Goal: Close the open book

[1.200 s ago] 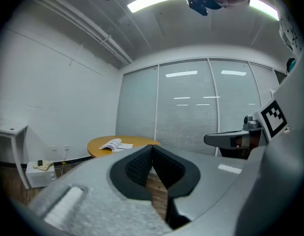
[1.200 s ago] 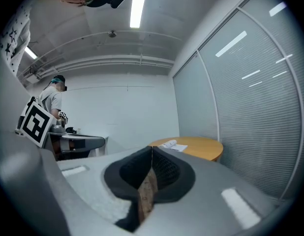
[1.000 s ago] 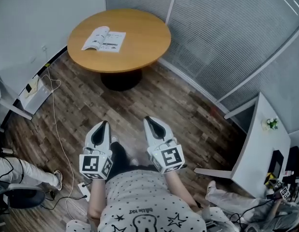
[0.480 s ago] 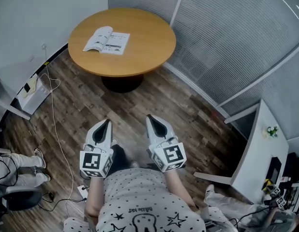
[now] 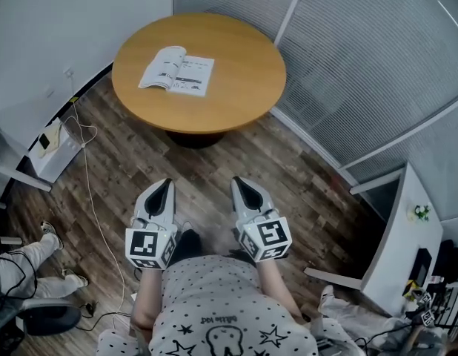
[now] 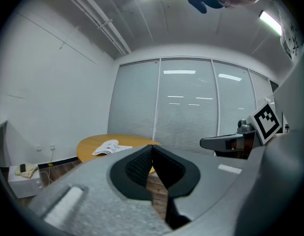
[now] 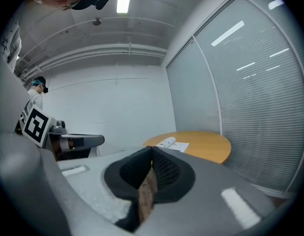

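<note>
An open white book [image 5: 177, 71] lies on the round wooden table [image 5: 244, 58] at the far side of the room, left of the table's middle. The same book [image 6: 110, 147] shows small and distant in the left gripper view, and the book [image 7: 170, 143] also shows in the right gripper view. My left gripper [image 5: 167, 182] and right gripper [image 5: 235, 181] are held side by side in front of my body, over the wood floor and well short of the table. Both are shut, tips together, with nothing between them.
The table stands on a dark pedestal [image 5: 190, 136] on the plank floor. Glass walls with blinds [image 5: 377, 65] run behind and to the right. A white cable [image 5: 88, 184] trails over the floor at left by a white box [image 5: 47, 150]. A white desk [image 5: 407, 228] stands at right.
The table and book have drawn nearer and shifted right and down in the head view as I walk toward them. Both grippers stay shut and keep their place before my body.
</note>
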